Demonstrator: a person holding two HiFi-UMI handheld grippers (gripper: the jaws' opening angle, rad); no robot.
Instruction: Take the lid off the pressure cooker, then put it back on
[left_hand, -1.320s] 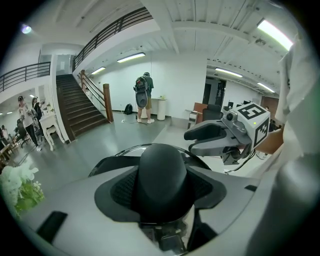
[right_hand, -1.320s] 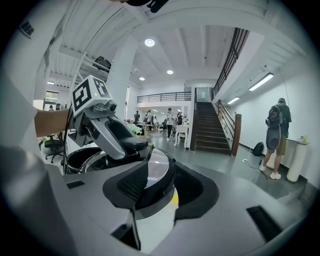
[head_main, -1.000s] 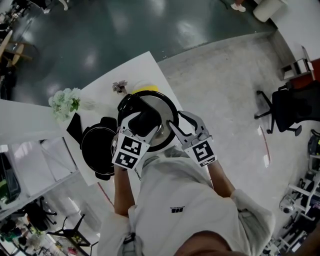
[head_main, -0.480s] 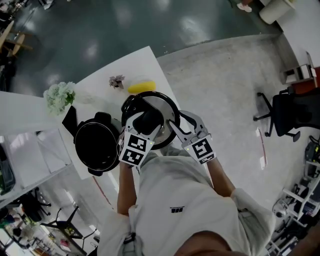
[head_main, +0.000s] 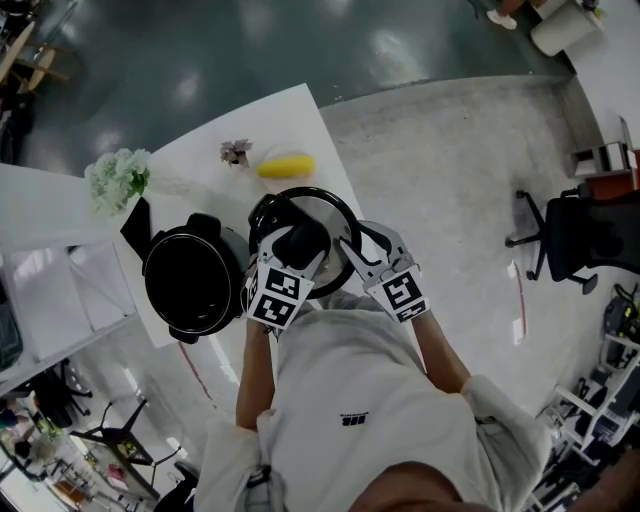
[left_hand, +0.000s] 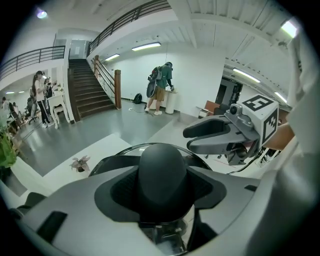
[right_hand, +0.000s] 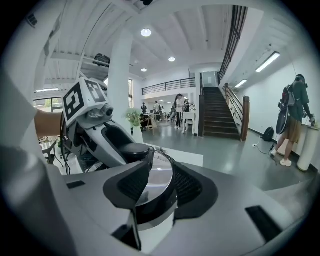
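The pressure cooker's round steel lid (head_main: 326, 214) hangs just right of the open black pot (head_main: 192, 285), near the table's front corner. My left gripper (head_main: 300, 241) is shut on the lid's black knob (left_hand: 162, 172), which fills the space between its jaws. My right gripper (head_main: 347, 248) is shut on the lid's rim (right_hand: 159, 179) from the right side. The left gripper view shows the right gripper (left_hand: 220, 136) across the lid. In the right gripper view the left gripper (right_hand: 102, 136) sits over the knob. The pot's inside is dark.
On the white table (head_main: 195, 165) beyond the lid lie a yellow object (head_main: 285, 166) and a small dried flower (head_main: 236, 152). White flowers (head_main: 117, 178) stand at the far left. A black office chair (head_main: 580, 235) is on the floor to the right.
Both grippers have sunk with the lid still in them. The yellow object behind the lid, half covered before, now shows whole.
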